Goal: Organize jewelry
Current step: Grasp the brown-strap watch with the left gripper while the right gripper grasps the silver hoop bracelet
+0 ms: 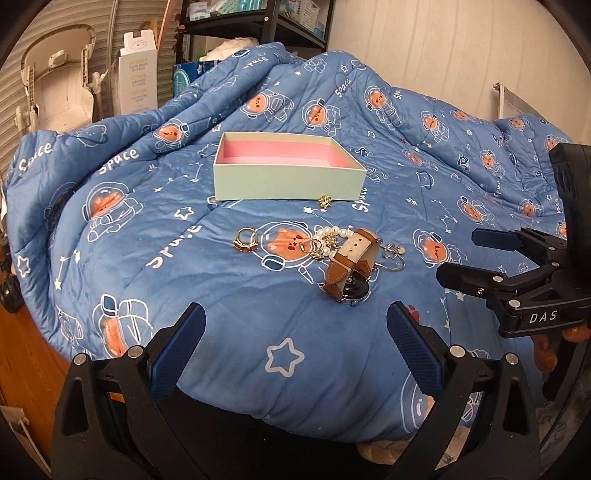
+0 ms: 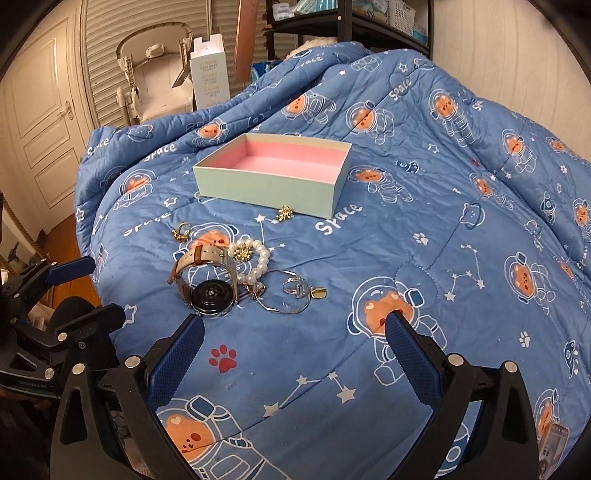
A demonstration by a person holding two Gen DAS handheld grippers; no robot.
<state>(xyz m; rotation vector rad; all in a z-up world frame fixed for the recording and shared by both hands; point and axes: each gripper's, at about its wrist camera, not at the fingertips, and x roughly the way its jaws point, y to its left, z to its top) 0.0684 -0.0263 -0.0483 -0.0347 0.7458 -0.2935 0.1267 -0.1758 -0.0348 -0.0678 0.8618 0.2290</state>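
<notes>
A pale green box with a pink lining [image 1: 288,181] [image 2: 269,177] stands open and empty on the blue quilt. In front of it lie a small gold earring [image 1: 325,201] [image 2: 285,213], a gold ring [image 1: 245,240] [image 2: 181,231], a pearl bracelet [image 1: 332,236] [image 2: 255,258], a watch with a brown strap [image 1: 352,269] [image 2: 207,278] and a thin silver chain with a ring [image 1: 391,256] [image 2: 293,291]. My left gripper [image 1: 295,314] is open and empty, short of the watch. My right gripper [image 2: 295,325] is open and empty, just short of the chain.
The blue space-print quilt [image 1: 221,332] [image 2: 443,221] covers the bed, bunched up at the back. Behind it stand a white carton [image 1: 137,77], a baby seat [image 1: 55,85] and black shelves [image 2: 351,22]. A wood floor [image 1: 26,354] lies at the left.
</notes>
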